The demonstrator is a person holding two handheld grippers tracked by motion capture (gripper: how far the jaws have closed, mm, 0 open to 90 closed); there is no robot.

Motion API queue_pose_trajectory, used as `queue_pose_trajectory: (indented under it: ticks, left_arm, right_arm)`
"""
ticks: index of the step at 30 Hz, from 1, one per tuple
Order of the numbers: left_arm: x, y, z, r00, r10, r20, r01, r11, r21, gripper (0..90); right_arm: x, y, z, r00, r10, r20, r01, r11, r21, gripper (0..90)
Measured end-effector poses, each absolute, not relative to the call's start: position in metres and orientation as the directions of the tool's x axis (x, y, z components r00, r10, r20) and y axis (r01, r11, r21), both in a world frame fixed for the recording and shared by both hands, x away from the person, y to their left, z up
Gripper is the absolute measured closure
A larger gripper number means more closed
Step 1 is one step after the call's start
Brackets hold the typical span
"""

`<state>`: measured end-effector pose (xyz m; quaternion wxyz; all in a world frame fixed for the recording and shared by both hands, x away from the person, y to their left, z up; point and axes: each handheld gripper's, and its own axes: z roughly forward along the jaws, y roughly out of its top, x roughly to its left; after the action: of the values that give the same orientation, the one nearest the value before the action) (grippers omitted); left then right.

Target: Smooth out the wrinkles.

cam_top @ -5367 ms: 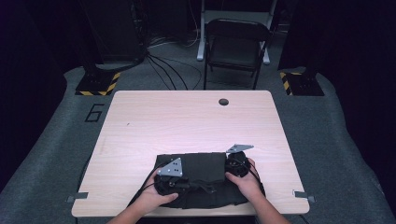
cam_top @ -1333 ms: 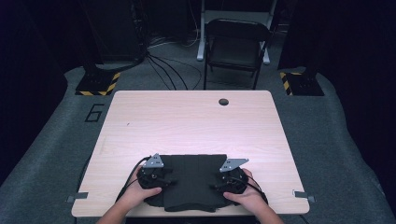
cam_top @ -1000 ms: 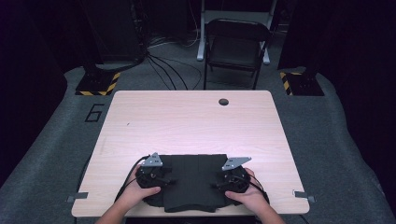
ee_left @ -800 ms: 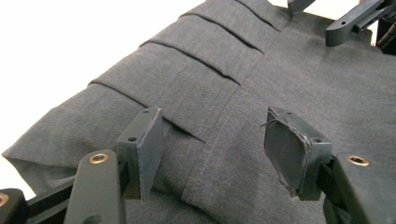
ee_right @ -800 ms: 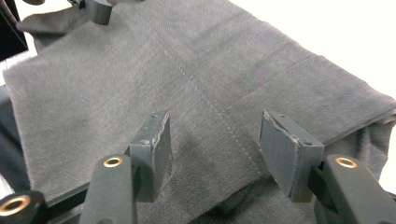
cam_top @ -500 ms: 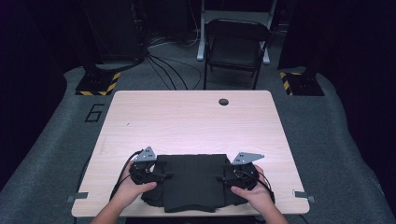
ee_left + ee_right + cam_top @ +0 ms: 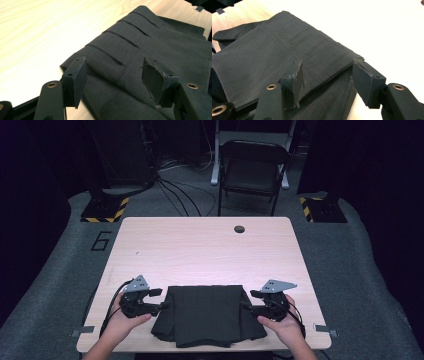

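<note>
Your left gripper (image 7: 159, 300) and right gripper (image 7: 248, 301) hang spread and empty at either side of the folded black fabric garment (image 7: 207, 312), having drawn outward off it. It lies flat at the near edge of the pale wooden table (image 7: 200, 245), seemingly folded.

Left claw (image 7: 161, 300) and right claw (image 7: 248, 300) drawn outward off the dark cloth (image 7: 207, 314), both gaping

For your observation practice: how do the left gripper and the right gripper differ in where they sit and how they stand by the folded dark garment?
The left gripper sits at the folded dark garment's pleated left edge; the right gripper sits at its flat, layered right edge. The left one's grey plate rises; the right one's lies flatter. Both are open, gripping nothing.
</note>
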<state>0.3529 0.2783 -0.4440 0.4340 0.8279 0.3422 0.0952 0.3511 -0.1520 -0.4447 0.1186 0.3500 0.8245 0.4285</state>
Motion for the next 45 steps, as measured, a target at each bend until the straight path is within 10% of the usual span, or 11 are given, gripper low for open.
queue_pose_trajectory:
  ticks: [45]
  left_arm:
    - [0.352,0.332,-0.499,0.605,0.784,-0.136,0.569,-0.307,0.763,37.1]
  right_arm:
    - [0.353,-0.196,-0.494,-0.551,0.821,0.151,0.606,0.269,0.749,43.3]
